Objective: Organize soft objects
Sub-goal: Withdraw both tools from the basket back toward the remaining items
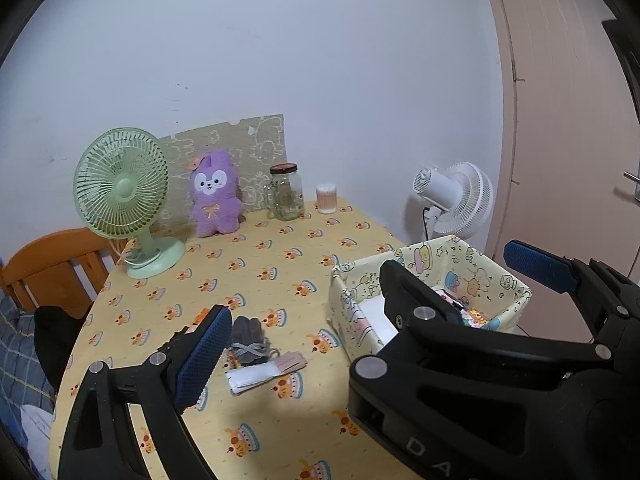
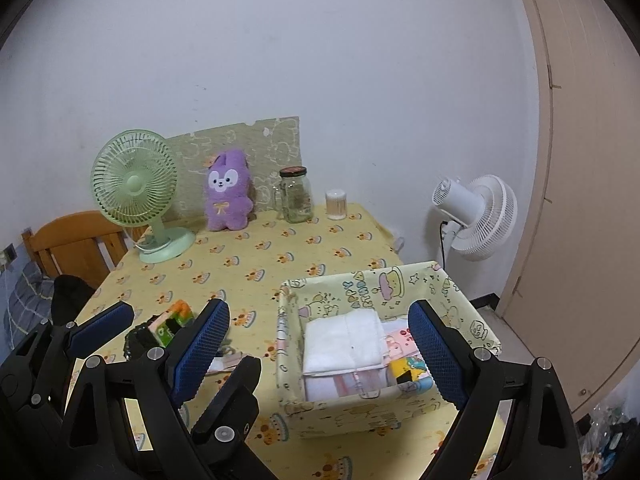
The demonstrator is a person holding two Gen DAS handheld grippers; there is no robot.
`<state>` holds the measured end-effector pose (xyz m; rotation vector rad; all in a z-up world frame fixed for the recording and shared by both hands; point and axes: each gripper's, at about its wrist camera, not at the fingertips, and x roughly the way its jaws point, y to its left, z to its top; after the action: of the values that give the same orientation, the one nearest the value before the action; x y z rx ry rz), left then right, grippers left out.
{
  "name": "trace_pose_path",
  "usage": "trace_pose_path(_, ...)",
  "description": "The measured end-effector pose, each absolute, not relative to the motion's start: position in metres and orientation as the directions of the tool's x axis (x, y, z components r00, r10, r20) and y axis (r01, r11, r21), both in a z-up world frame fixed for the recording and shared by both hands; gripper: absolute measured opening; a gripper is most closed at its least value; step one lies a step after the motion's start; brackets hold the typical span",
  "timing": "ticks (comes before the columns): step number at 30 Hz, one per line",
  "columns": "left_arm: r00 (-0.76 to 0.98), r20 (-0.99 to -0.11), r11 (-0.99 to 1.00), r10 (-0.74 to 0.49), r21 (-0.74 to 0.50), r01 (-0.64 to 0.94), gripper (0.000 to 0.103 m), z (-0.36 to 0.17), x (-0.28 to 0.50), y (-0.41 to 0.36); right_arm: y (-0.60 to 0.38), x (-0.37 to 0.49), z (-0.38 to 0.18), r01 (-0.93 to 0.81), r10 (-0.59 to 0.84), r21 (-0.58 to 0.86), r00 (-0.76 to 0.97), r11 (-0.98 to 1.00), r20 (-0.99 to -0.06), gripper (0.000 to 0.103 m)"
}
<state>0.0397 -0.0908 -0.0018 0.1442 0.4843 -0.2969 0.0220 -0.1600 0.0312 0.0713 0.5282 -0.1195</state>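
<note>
Gloves (image 1: 250, 338), grey and bundled, lie on the table (image 1: 280, 264) just ahead of your left gripper (image 1: 316, 340), close to the inner side of its left finger. A folded white cloth (image 1: 256, 378) with a pink tag (image 1: 288, 362) lies against their near edge. Your left gripper is spread wide and pinches nothing. Only its left pad shows in its own view, because the right gripper's body hides the other finger. In the right wrist view both of its fingers stand far apart.

A folded white towel (image 2: 340, 344) lies in the printed cloth box (image 2: 360, 276), ahead of and below your right gripper (image 2: 318, 320), between the lines of its two fingers. More folded pink and printed pieces are packed beside the towel, towards the right finger. This gripper is also spread wide, and its blue pads press on nothing.

The two grippers sit side by side, and the left one's right finger crosses in front of the right one's left finger. A small orange and green thing (image 2: 176, 318) lies between the left gripper's fingers, and you cannot tell what it is.

Far ahead a purple plush toy (image 1: 214, 200) stands against the wall, with a green fan (image 1: 124, 204) to its left and a glass jar (image 1: 285, 192) to its right.
</note>
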Motion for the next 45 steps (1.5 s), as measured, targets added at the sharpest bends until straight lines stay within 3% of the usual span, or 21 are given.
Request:
trace_pose_path(13, 0.852, -0.465, 0.954, -0.242, 0.045, 0.295, 0.095, -0.011, 0.035, -0.066, -0.136, 0.017, 0.023, 0.11, -0.08, 0.031, 0.863, 0.993, -0.499, 0.093)
trace_pose_path(45, 0.793, -0.594, 0.981, -0.138, 0.026, 0.191, 0.095, -0.079, 0.053, -0.012, -0.082, 0.044, -0.051, -0.001, 0.043, 0.07, 0.791, 0.998, -0.611, 0.093)
